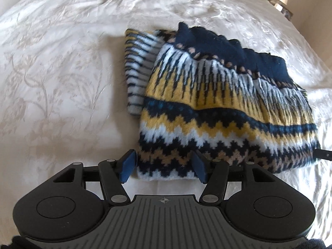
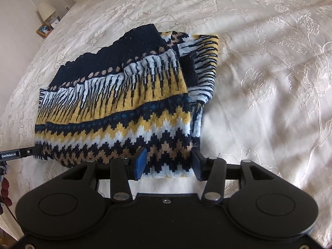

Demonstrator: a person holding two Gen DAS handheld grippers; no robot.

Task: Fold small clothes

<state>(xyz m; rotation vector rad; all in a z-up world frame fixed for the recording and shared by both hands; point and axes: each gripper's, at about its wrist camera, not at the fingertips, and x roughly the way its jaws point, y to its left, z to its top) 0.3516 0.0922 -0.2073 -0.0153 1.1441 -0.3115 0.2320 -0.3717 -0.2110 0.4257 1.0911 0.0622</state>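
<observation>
One knit sweater (image 1: 217,108), folded, lies on the cream bedspread (image 1: 62,72), which is bare from 9 to 12 o'clock. Our left gripper (image 1: 164,167) and right gripper (image 2: 169,164) are both spread, each straddling the near hem. Only the right view shows a lamp (image 2: 46,10) and photo frame (image 2: 44,29) at 10 o'clock.

Left gripper (image 1: 164,167), fingers (image 1: 129,165) spread, straddles folded patterned sweater (image 1: 217,112) hem.

Cream bedspread (image 1: 62,72), lamp (image 2: 46,10) — framed picture (image 2: 44,29)
</observation>
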